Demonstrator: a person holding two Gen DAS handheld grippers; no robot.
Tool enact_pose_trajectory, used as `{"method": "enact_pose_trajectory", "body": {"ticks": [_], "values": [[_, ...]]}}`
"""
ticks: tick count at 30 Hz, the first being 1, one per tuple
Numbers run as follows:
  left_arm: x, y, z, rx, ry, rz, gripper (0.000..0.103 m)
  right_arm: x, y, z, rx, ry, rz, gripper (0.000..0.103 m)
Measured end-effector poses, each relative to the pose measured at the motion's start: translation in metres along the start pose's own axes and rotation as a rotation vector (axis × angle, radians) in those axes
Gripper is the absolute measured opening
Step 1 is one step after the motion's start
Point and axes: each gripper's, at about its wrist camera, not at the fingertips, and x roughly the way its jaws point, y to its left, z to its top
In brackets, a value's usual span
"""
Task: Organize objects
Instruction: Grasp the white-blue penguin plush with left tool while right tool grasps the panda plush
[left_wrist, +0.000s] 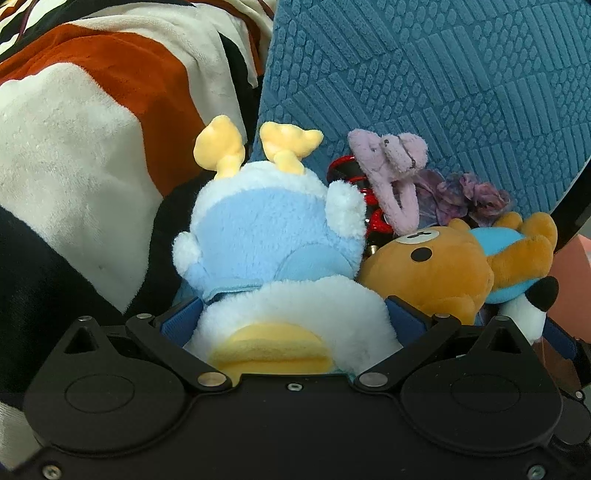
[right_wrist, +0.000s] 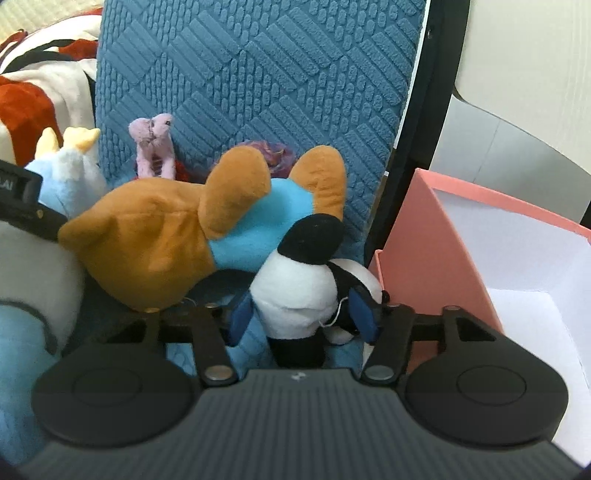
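Left wrist view: my left claw (left_wrist: 293, 314) pinches the blue-and-white plush penguin (left_wrist: 273, 251) at its white lower body, a blue finger (left_wrist: 181, 317) pressed into the fur on each side. The penguin lies head away from me, yellow feet (left_wrist: 258, 147) pointing up toward the blue textured cushion (left_wrist: 424, 81). Just right of it, touching, lies the brown bear plush (left_wrist: 424, 269) with a blue garment. Behind them, against the cushion, sit a small lilac plush (left_wrist: 391, 173), a red-and-black item (left_wrist: 351, 173) I cannot make out, and a crumpled purple scrap (left_wrist: 465, 199). An orange, cream and black striped blanket (left_wrist: 92, 129) fills the left. At far right, a black-and-white panda plush (left_wrist: 535, 306) shows beside the bear.

Right wrist view: my right claw (right_wrist: 303, 314) holds the panda plush (right_wrist: 295, 284), one blue finger (right_wrist: 240, 317) against its white body, the other against its black-and-white side; the claw stands partly closed on it. The panda's black ear (right_wrist: 314, 240) touches the brown bear (right_wrist: 166, 240), which lies face down with its legs up against the cushion (right_wrist: 258, 74). Farther left are the lilac plush (right_wrist: 153, 147) and the penguin (right_wrist: 70, 173), with my left claw's black frame (right_wrist: 22, 206) at the edge. To the right, past a black upright bar (right_wrist: 413, 147), stands an open pink box (right_wrist: 424, 229) with a white interior, just beside the panda.
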Motion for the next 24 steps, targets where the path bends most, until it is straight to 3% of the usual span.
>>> {"method": "enact_pose_trajectory", "body": {"ticks": [15,24], "values": [[-0.004,0.007,-0.005,-0.041,-0.007,-0.034,0.102,-0.022,0.001,-0.011,-0.019,0.008,0.01,0.041],[-0.02,0.015,-0.011,-0.076,-0.045,-0.056,0.087,-0.037,0.005,-0.015,-0.026,0.004,0.005,0.04]]}}
